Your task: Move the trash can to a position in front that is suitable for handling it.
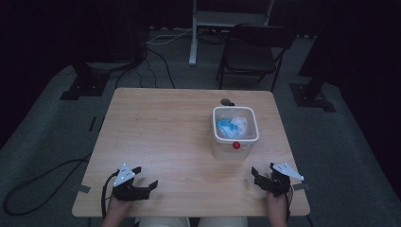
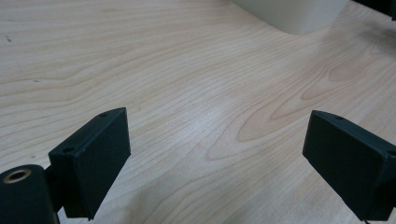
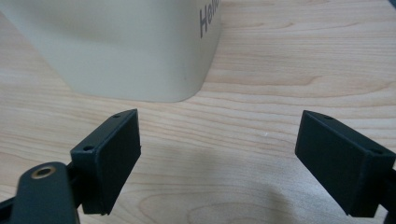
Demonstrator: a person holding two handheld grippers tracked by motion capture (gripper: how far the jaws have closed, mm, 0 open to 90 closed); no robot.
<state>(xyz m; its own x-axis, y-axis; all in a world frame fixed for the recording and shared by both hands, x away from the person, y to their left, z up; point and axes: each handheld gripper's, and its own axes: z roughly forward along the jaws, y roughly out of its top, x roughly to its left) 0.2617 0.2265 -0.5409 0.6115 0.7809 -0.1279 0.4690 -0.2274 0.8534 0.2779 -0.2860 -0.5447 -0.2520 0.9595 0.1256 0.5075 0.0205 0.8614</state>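
Observation:
A cream plastic bin (image 1: 235, 135) stands on the wooden table (image 1: 161, 137), right of centre. Inside it lie blue and white crumpled wrappers (image 1: 231, 126), and a small red ball (image 1: 236, 145) sits by its near rim. My left gripper (image 1: 144, 182) rests near the front left edge, open and holding nothing; its own view has the jaws wide apart (image 2: 217, 156) over bare wood. My right gripper (image 1: 260, 177) is at the front right, open too (image 3: 219, 158), with the bin's wall (image 3: 121, 46) close ahead and to the left of it.
A small dark object (image 1: 227, 101) lies behind the bin near the far edge. A black folding chair (image 1: 253, 52) and a white stand (image 1: 194, 33) are on the floor beyond the table. Cables (image 1: 33, 184) trail across the floor at left.

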